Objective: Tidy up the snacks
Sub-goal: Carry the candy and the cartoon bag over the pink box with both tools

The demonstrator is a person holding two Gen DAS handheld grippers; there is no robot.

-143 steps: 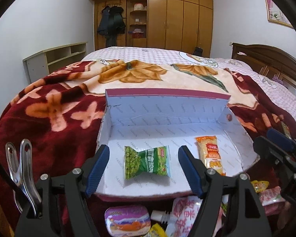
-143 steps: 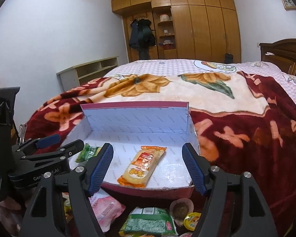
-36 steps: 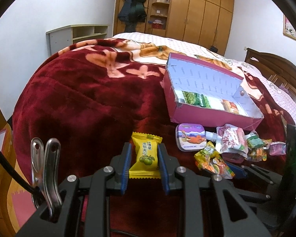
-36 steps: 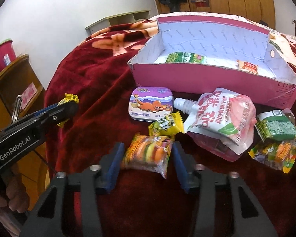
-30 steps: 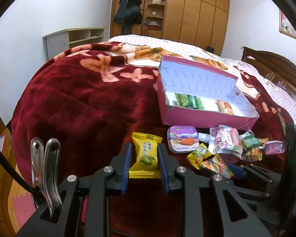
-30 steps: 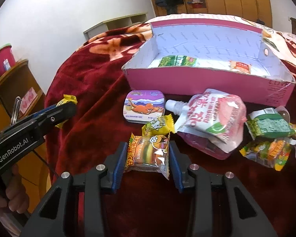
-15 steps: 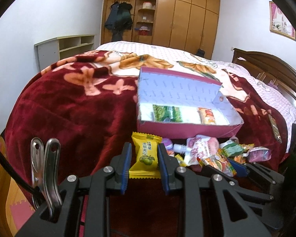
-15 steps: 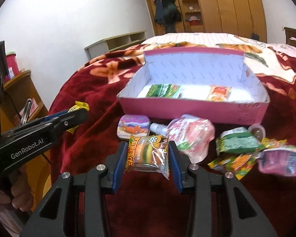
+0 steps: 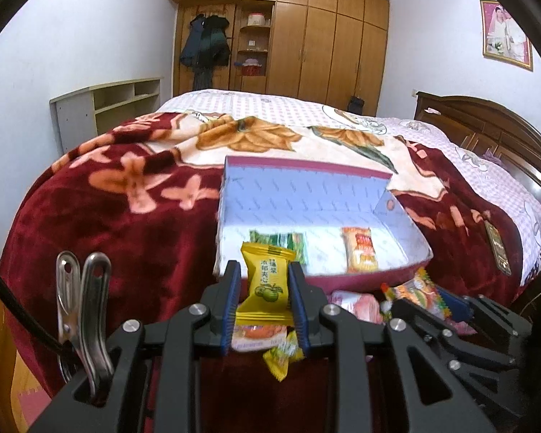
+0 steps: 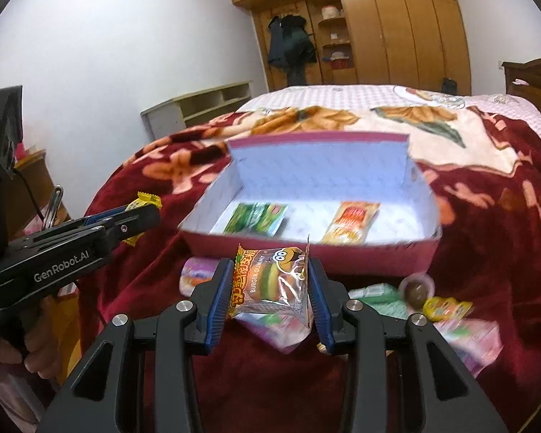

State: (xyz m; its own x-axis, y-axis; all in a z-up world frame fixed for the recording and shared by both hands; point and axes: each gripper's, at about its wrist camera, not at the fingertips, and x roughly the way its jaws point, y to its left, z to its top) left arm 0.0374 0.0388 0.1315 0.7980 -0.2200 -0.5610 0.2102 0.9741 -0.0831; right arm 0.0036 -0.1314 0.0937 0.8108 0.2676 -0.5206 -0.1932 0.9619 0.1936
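A pink box [image 9: 375, 278] with a white inside lies open on the bed; in the right wrist view the box [image 10: 360, 254] is straight ahead. It holds a green snack bag [image 9: 288, 243] and an orange snack bag [image 9: 359, 254]. My left gripper [image 9: 265, 288] is shut on a yellow candy packet [image 9: 267, 283], held up before the box's left front corner. My right gripper [image 10: 270, 288] is shut on a burger gummy packet [image 10: 274, 285], held up before the box's front wall. Several loose snacks [image 10: 447, 308] lie on the blanket below.
A red floral blanket [image 9: 119, 223] covers the bed. A wooden headboard [image 9: 487, 126] stands at the right, a wardrobe [image 9: 306, 39] at the back, a low shelf [image 9: 108, 104] at the left. A dark flat object [image 9: 499, 245] lies on the blanket right of the box.
Both grippers have risen and moved toward the box with their packets held. The box now fills more of both views.
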